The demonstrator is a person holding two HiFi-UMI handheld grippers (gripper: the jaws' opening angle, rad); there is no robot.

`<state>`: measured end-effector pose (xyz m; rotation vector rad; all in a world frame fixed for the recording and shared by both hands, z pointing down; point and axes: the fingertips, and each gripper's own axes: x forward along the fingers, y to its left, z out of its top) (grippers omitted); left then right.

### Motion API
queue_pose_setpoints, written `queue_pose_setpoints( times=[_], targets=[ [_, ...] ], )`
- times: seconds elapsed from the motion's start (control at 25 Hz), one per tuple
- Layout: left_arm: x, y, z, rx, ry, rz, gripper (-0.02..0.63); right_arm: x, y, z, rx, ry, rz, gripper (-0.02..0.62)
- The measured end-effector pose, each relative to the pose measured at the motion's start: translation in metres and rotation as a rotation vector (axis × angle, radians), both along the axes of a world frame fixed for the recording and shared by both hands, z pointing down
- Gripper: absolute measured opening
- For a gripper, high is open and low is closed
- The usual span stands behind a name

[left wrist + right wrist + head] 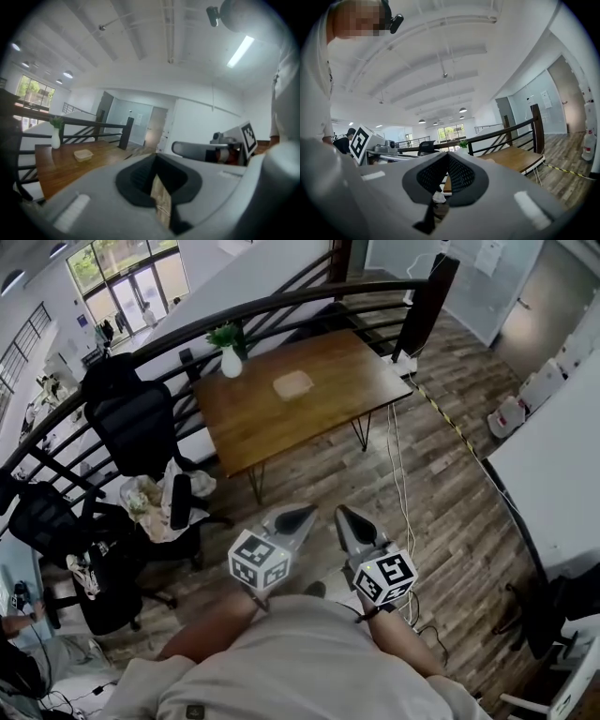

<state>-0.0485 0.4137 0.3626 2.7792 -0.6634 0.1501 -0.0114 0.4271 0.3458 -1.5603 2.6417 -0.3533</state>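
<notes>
Evidently nothing is in hand yet: the left gripper [302, 516] and the right gripper [343, 516], low centre of the head view, both have jaws pressed together on nothing. They are well apart from the pale container [292, 383] on the wooden table [253, 423] at upper centre, near a white vase [231, 363]. No readable writing shows, only black-and-white square markers [260, 561] on the grippers.

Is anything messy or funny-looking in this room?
Yes. The black office chair by the near left corner of the brown wooden table is heaped with crumpled pale stuff, and thin white cables trail loose across the wooden floor.
</notes>
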Motion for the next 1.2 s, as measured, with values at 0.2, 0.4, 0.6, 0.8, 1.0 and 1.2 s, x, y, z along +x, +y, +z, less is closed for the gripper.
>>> queue_pose_setpoints(
  times=[0.2, 0.4, 0.6, 0.8, 1.0, 1.2],
  targets=[
    [0.043, -0.015, 0.004, -0.01, -0.007, 0.033, 0.003, 0.041, -0.013, 0.007, -0.017, -0.016, 0.016, 0.005],
    [0.065, -0.036, 0.009, -0.02, -0.008, 0.042, 0.003, 0.065, -0.03, 0.014, -0.019, -0.024, 0.038, 0.005],
    [0.086, -0.059, 0.018, -0.027, -0.009, 0.067, 0.003, 0.085, -0.053, 0.021, -0.03, -0.029, 0.066, 0.005],
    [0.095, -0.092, 0.019, -0.028, -0.006, 0.073, 0.003, 0.094, -0.085, 0.025, -0.033, -0.026, 0.071, 0.005],
    [0.091, -0.139, 0.025, -0.039, -0.003, 0.07, 0.003, 0.089, -0.133, 0.029, -0.043, -0.024, 0.063, 0.005],
    [0.086, -0.205, 0.019, -0.026, 0.01, 0.077, 0.003, 0.084, -0.197, 0.025, -0.03, 0.001, 0.069, 0.005]
  ],
)
